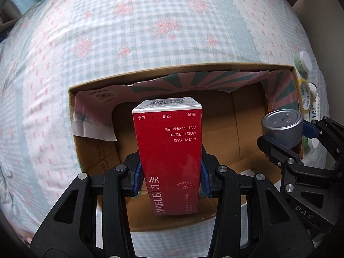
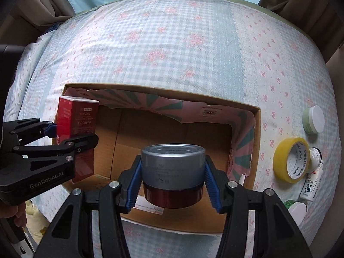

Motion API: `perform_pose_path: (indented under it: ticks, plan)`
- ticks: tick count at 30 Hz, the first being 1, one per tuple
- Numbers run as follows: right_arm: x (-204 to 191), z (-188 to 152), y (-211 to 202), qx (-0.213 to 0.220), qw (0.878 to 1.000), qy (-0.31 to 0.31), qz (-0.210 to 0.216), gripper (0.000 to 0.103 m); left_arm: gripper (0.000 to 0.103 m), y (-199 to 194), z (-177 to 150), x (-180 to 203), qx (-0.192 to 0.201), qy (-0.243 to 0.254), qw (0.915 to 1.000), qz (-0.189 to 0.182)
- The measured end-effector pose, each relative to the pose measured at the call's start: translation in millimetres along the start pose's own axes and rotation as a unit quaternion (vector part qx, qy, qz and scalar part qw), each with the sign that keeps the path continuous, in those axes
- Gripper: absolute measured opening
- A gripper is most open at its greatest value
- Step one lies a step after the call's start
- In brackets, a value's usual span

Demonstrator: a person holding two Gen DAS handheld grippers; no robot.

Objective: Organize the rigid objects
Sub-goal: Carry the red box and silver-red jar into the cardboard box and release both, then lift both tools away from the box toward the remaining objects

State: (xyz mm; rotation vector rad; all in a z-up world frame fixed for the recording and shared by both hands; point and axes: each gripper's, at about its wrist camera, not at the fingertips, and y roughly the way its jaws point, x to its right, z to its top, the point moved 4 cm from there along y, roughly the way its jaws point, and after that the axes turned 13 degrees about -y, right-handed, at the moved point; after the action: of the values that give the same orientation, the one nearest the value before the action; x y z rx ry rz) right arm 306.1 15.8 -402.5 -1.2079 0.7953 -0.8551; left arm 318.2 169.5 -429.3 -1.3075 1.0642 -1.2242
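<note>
My left gripper (image 1: 171,178) is shut on a tall red Marubi carton (image 1: 169,150), held over the left part of an open cardboard box (image 1: 185,69). My right gripper (image 2: 173,185) is shut on a round jar with a silver lid and dark red base (image 2: 173,169), held over the same box (image 2: 257,142). The right gripper and jar (image 1: 283,126) show at the right of the left wrist view. The left gripper (image 2: 71,137) and carton (image 2: 74,120) show at the left of the right wrist view. The box floor below looks bare.
The box sits on a bed with a blue checked, pink-flowered quilt (image 2: 172,43). Right of the box lie a green jar with a white lid (image 2: 314,119), a yellow tape roll (image 2: 290,159), a small white bottle (image 2: 314,178) and a white-lidded tub (image 2: 297,209).
</note>
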Motion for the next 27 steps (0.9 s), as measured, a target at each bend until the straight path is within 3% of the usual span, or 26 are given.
perform_pose_path:
  ticks: [6, 16, 17, 18, 19, 20, 24, 27]
  plan:
    - [-5, -16, 45, -0.032, 0.999, -0.016, 0.011, 0.05, 0.038, 33, -6, 12, -0.016, 0.033, 0.9992, 0.014]
    - [-4, -10, 44, -0.02, 0.999, -0.035, 0.018, 0.05, 0.04, 31, 4, 16, 0.005, 0.077, 0.9962, 0.041]
    - [-3, -8, 44, -0.015, 0.999, -0.033, 0.021, 0.05, 0.045, 29, 4, 15, 0.008, 0.082, 0.9954, 0.049]
    - [-2, -8, 45, -0.013, 0.999, -0.028, 0.025, 0.059, 0.08, 26, 5, 14, 0.016, 0.084, 0.9949, 0.053]
    - [-1, -8, 46, -0.015, 0.999, -0.025, 0.03, 0.09, 0.102, 22, 8, 11, 0.029, 0.085, 0.9935, 0.07]
    - [0, -10, 47, -0.022, 0.999, -0.023, 0.027, 0.102, 0.103, 20, 9, 9, 0.032, 0.088, 0.9933, 0.068]
    - [2, -22, 44, -0.035, 0.999, -0.026, 0.02, 0.103, 0.103, 15, 8, -4, 0.029, 0.073, 0.9963, 0.034]
    - [3, -26, 33, -0.022, 0.999, -0.023, 0.018, 0.103, 0.103, 15, 5, -10, 0.03, 0.071, 0.9965, 0.034]
